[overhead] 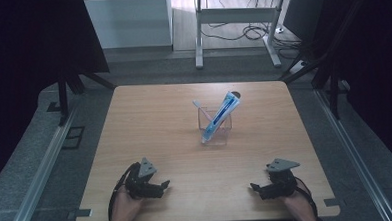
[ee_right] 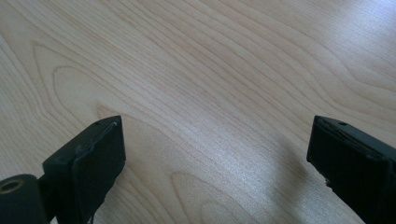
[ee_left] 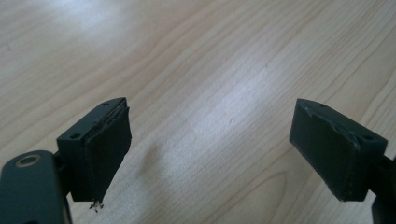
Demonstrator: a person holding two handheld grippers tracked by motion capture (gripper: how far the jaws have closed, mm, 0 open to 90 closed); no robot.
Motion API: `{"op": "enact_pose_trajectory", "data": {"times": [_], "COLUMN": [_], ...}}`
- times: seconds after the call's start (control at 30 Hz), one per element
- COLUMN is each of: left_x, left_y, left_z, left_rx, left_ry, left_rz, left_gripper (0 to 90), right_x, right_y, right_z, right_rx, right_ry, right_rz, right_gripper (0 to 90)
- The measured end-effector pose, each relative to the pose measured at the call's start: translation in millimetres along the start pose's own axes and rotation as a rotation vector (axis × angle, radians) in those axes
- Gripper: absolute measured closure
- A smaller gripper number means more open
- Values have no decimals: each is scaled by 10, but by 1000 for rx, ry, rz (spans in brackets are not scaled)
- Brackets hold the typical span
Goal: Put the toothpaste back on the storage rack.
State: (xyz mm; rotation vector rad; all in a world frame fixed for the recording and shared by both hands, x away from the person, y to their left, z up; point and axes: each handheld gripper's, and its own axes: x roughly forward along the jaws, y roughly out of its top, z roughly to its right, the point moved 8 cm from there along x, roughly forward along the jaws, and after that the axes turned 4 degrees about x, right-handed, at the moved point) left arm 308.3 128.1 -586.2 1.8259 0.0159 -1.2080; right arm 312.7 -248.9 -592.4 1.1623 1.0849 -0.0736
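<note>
A light wooden table point(overhead: 149, 122) takes up the middle of the high view. Just above centre stands a clear square holder point(overhead: 215, 127), with a blue-and-white toothpaste tube point(overhead: 221, 114) leaning in it and a pale toothbrush point(overhead: 200, 108) beside the tube. At the lower left the left gripper point(overhead: 159, 183), and at the lower right the right gripper point(overhead: 256, 189), rest low over bare wood, jaws spread wide and empty, well apart from the holder. No reach looks begun; next, I judge, one gripper must travel forward to the tube.
</note>
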Motion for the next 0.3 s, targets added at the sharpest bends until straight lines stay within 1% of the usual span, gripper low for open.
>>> {"op": "enact_pose_trajectory", "data": {"times": [0.07,0.2,0.3], "left_x": [23,54,65], "left_y": [-13,-20,-27], "left_z": [15,39,42], "left_rx": [10,14,10], "left_ry": [2,-8,-17], "left_rz": [-12,-26,-24], "left_gripper": [129,129,128], "right_x": [3,7,9], "right_y": [-1,-5,-7], "right_z": [-1,-5,-2], "right_rx": [-1,-4,-6], "right_ry": [0,0,0], "right_rz": [-1,-5,-7], "right_gripper": [42,42,42]}}
